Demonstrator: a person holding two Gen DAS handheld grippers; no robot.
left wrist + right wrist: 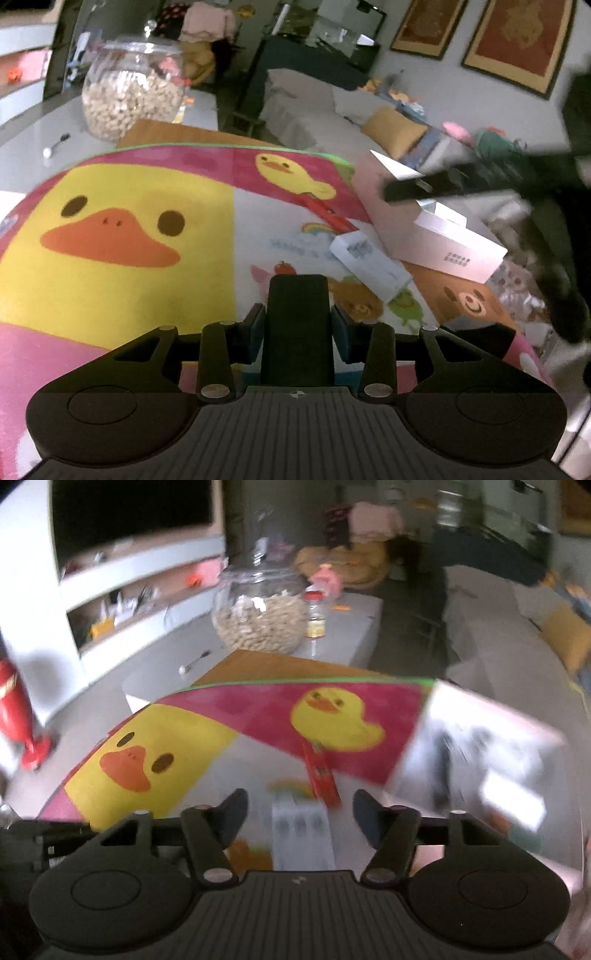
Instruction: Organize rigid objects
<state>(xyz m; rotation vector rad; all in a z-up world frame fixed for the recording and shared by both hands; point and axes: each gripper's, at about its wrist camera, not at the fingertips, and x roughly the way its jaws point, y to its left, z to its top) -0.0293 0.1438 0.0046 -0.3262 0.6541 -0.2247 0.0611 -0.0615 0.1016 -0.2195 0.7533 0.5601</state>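
My left gripper is shut on a black rectangular box and holds it upright above the duck-print mat. My right gripper is open above a small white box, which lies between its fingers; that box also shows in the left wrist view. A red flat pack lies just beyond it on the mat. A larger white box lies at the mat's right side. The right gripper shows blurred in the left wrist view. A pale open box is blurred at right.
A glass jar of nuts stands on the grey table beyond the mat, with a spoon beside it. A small bottle stands next to the jar. A sofa with cushions is at right.
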